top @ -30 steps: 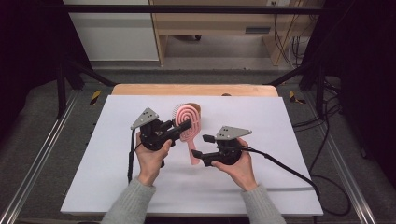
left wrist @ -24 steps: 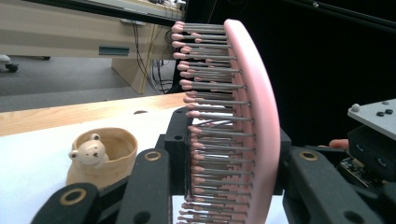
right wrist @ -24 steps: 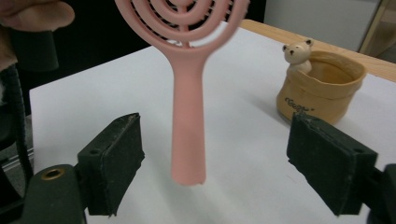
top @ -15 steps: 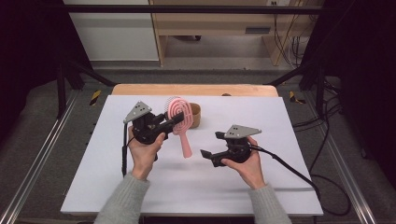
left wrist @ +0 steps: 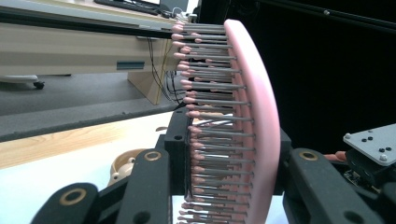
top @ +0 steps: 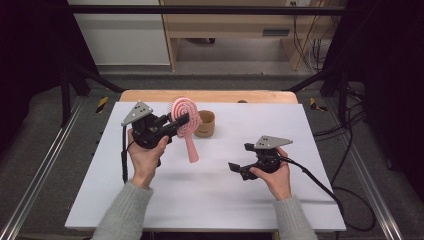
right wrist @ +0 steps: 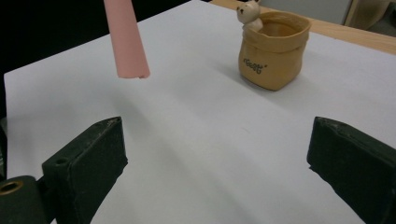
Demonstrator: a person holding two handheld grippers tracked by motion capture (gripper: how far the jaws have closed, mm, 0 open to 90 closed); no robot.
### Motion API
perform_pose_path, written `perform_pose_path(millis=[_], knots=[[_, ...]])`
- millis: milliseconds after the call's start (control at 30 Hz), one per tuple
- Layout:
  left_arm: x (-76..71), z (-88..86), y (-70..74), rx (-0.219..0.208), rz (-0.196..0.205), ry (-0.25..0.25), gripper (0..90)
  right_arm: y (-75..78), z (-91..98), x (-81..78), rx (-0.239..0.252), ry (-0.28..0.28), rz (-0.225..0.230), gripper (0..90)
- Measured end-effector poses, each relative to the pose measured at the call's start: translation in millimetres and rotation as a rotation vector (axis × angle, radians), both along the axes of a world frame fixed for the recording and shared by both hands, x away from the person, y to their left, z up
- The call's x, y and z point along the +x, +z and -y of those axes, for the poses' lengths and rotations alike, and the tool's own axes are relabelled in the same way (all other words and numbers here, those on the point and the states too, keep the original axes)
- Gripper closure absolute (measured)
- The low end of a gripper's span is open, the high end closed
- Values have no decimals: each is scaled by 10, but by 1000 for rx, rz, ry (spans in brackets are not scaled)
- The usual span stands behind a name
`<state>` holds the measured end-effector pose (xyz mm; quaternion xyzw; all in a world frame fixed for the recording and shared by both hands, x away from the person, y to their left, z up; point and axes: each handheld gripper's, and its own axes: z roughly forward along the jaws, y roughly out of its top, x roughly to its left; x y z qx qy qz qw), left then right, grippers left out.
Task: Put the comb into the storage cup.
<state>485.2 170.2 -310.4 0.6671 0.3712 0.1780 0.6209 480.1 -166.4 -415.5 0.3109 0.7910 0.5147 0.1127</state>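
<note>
High view: I see the left gripper (top: 181,121) raised above the white table (top: 210,200), jaws clamped on the head of the pink hairbrush (top: 184,117). Brush hangs off the tabletop, head up, handle pointing down and toward me, its tip clear of the surface. Tan cup (top: 204,123) stands just beside the brush head on its right, toward the far edge. Whether brush and cup touch, I can't tell from here. Right gripper (top: 239,159) sits low over the table, well apart from the brush, pointing left. Its jaws have just been opening and stand apart w/ nothing between them.

Left gripper view: brush head (left wrist: 252,116) runs edge-on up the middle, bristles (left wrist: 210,135) w/ pink tips facing left, smooth pink back to the right. Both black jaws press it, one per side, so the grip is firm. Cup (left wrist: 122,167) shows low at left behind the jaw. The grey plate of the right gripper (left wrist: 373,140) shows at the right edge.

Right gripper view: jaws wide apart, bare table (right wrist: 210,154) between them. Brush handle end (right wrist: 127,42) hangs at upper left, off the surface. Cup (right wrist: 271,49) stands upright at upper right, small bear figure (right wrist: 250,16) on its rim, some print on the front that I can't read.
</note>
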Motion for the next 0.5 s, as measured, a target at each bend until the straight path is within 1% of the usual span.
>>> perform_pose_path(millis=[67, 133, 167, 267, 333, 367, 400, 500], knots=[[6, -17, 13, 6, 0, 2, 634, -32, 65, 2, 2, -10, 8, 48], [14, -27, 20, 7, -2, 7, 634, -56, 118, 4, -4, -23, 4, 47], [19, -34, 22, 8, -3, 8, 634, -68, 148, 1, -7, -25, 1, 47], [38, -52, 21, 8, -5, 13, 634, -105, 245, -11, -14, -29, 8, 47], [50, -62, 19, 5, -7, 15, 634, -123, 312, -19, -11, -41, 10, 47], [56, -66, 20, 4, -8, 15, 634, -141, 382, -33, -2, -59, 15, 47], [62, -69, 22, 5, -7, 17, 634, -141, 382, -33, -2, -59, 15, 47], [72, -73, 30, 6, -7, 19, 634, -171, 490, -55, 3, -80, 12, 48]])
